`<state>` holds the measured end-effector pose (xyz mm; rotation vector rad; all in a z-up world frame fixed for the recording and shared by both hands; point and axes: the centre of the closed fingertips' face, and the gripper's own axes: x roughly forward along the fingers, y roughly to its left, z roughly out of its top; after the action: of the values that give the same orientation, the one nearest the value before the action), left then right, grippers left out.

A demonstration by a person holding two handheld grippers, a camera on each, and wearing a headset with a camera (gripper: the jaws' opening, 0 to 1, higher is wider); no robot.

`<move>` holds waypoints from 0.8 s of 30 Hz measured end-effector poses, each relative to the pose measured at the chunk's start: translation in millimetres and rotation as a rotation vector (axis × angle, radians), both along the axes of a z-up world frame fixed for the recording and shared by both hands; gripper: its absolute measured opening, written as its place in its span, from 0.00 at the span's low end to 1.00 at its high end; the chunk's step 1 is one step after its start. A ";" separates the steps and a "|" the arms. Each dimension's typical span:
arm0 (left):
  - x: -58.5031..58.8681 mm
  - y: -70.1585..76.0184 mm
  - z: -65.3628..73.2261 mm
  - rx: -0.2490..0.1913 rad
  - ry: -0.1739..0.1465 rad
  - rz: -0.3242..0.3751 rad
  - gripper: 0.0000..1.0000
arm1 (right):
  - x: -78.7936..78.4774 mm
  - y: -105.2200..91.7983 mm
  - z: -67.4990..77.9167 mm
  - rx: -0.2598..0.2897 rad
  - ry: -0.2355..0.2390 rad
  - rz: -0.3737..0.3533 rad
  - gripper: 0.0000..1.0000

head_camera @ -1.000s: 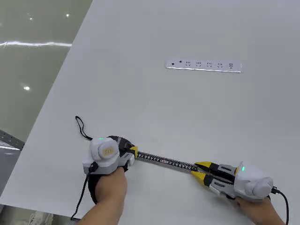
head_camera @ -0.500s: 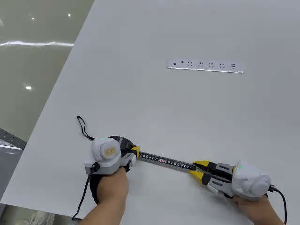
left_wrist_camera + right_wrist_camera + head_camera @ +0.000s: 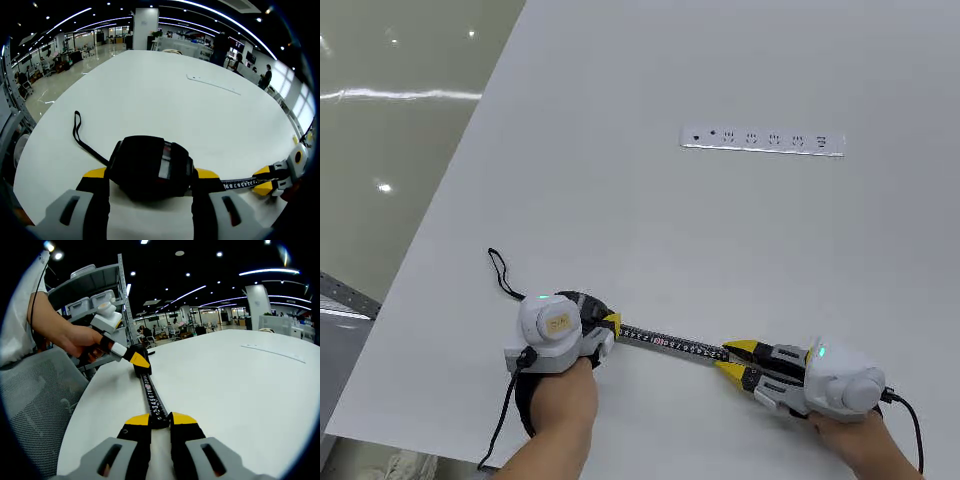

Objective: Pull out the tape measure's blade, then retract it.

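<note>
Near the bench's [image 3: 720,230] front edge, the left gripper [image 3: 604,330] clamps the tape measure [image 3: 150,162] and the right gripper [image 3: 730,357] pinches its blade [image 3: 670,343] tip. The blade looks drawn out; retraction remains.

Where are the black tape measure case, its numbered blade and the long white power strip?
black tape measure case [image 3: 150,167], left gripper view, middle of its body.
numbered blade [image 3: 153,402], right gripper view, printed face.
white power strip [image 3: 762,140], head view, its middle.

The black tape measure [image 3: 150,167] sits at my 7 o'clock, its dark numbered blade [image 3: 670,345] drawn out straight toward 4 o'clock, wrist strap [image 3: 77,132] trailing toward 10 o'clock.
</note>
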<state>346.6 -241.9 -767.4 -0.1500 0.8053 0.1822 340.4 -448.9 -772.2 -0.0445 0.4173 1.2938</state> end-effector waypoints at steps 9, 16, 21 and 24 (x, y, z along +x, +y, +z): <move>0.0 -0.2 0.6 -0.001 0.001 -0.002 0.64 | 1.1 10.0 0.0 0.001 0.003 0.012 0.13; 0.1 0.0 -0.1 -0.003 -0.001 -0.002 0.64 | 1.6 15.4 0.6 0.001 0.001 0.014 0.13; -0.1 -0.2 0.3 -0.001 0.000 -0.002 0.64 | 2.4 17.9 -1.0 0.000 0.001 0.017 0.13; -0.3 -0.2 0.9 -0.001 -0.002 0.001 0.64 | 2.2 19.9 1.4 0.001 0.001 0.017 0.13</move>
<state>346.4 -242.1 -766.5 -0.1516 0.8037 0.1823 342.5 -428.9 -770.9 -0.0465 0.4181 1.3103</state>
